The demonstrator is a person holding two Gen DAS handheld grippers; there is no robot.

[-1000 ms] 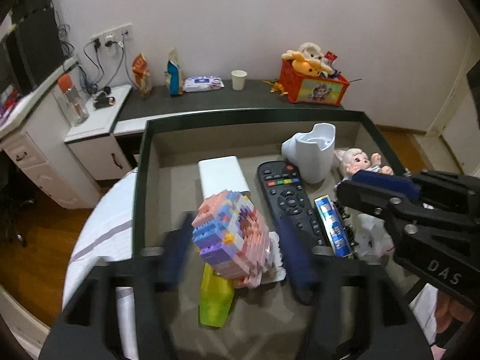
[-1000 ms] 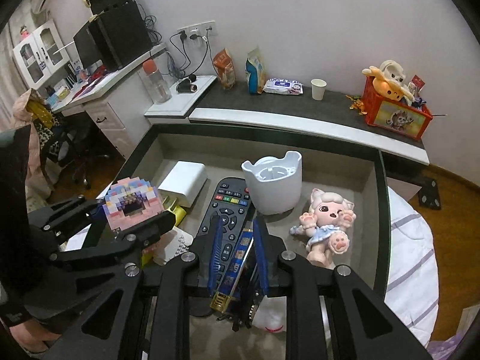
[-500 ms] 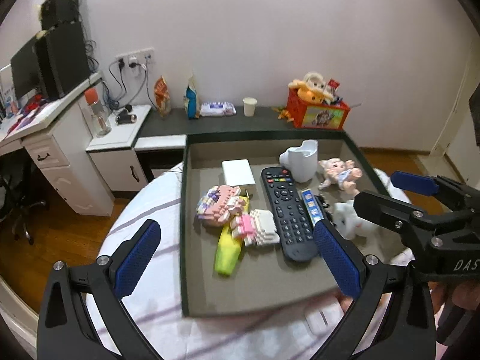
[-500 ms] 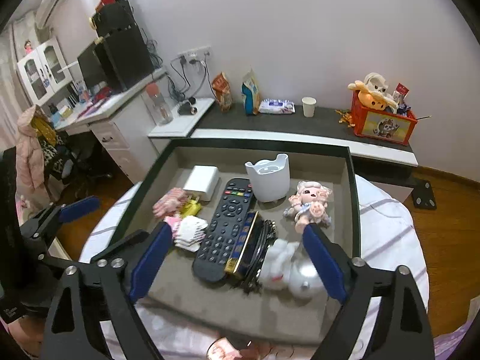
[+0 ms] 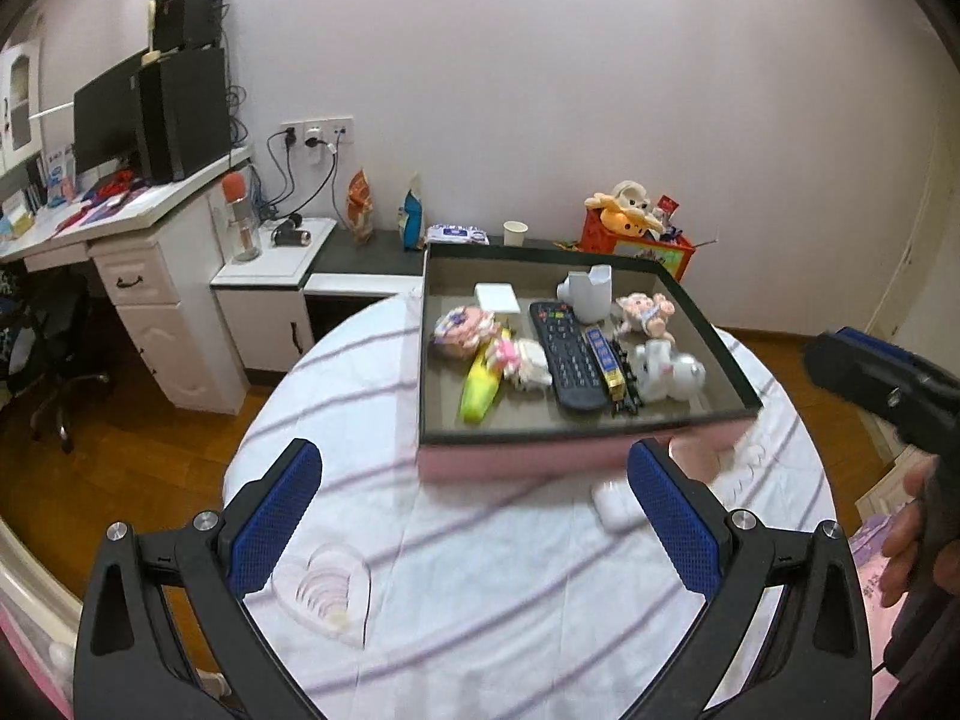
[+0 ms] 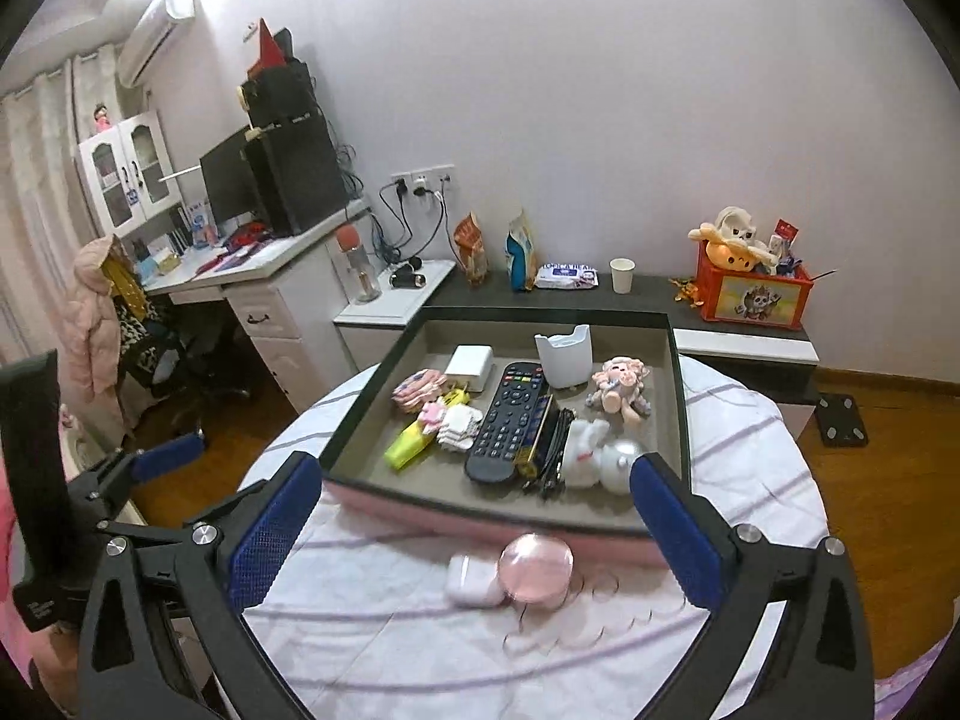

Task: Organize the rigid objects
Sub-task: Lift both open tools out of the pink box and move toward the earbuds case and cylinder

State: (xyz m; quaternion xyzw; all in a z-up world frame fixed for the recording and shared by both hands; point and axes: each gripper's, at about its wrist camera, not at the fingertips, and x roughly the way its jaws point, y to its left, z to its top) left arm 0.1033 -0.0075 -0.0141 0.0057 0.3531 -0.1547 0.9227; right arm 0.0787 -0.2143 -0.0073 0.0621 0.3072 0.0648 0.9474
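Note:
A pink box with a dark rim (image 5: 576,432) (image 6: 480,507) sits on the round white striped table. In it lie a black remote (image 5: 564,354) (image 6: 504,426), a pastel block toy (image 5: 465,327) (image 6: 418,387), a yellow item (image 5: 480,387), a blue-and-gold pack (image 5: 603,354), a white cup (image 5: 591,294) (image 6: 562,358), a white cube (image 5: 497,299), a doll (image 5: 647,313) (image 6: 618,387) and a white plush (image 5: 663,369). In front of the box lie a white earbud case (image 6: 474,581) (image 5: 615,510) and a round pink compact (image 6: 536,566). My left gripper (image 5: 474,531) and right gripper (image 6: 474,537) are both open, empty, held back above the table's near side.
A white desk (image 5: 120,222) with monitor and speaker stands to the left, with a chair (image 5: 54,360) beside it. A low dark shelf (image 6: 600,294) behind the table carries snack bags, a paper cup and a red toy box (image 6: 753,294). Wooden floor surrounds the table.
Both grippers let go of their items in the box, opened wide and pulled back and up. The block toy and the blue-and-gold pack now lie in the box.

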